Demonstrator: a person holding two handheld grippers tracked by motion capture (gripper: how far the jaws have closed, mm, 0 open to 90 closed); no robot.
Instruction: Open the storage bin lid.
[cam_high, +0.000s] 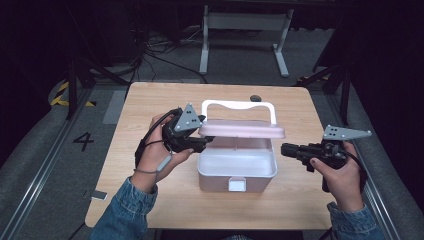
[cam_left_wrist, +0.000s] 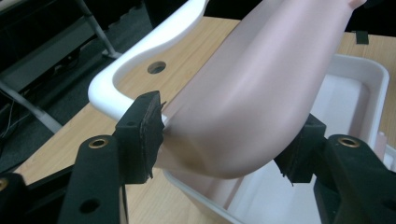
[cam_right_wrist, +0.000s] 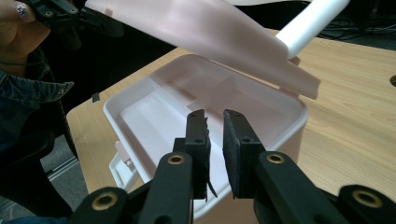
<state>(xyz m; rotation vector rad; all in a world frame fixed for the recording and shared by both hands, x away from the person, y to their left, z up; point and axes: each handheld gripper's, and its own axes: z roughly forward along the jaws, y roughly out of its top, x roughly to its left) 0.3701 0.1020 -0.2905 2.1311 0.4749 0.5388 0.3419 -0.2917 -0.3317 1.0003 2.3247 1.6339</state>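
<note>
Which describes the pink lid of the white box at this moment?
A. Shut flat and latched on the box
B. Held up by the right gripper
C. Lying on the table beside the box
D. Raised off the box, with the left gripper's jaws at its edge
D. In the left gripper view the pink lid sits between the left gripper jaws, lifted above the open white box; the right gripper is off to the side, empty.

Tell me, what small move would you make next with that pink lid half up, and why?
Probably keep swinging the lid up and back. The left gripper pinches its left corner, and it hangs half-raised over the open box, with the white handle behind. The right gripper waits nearly closed beside the box, holding nothing.
</note>
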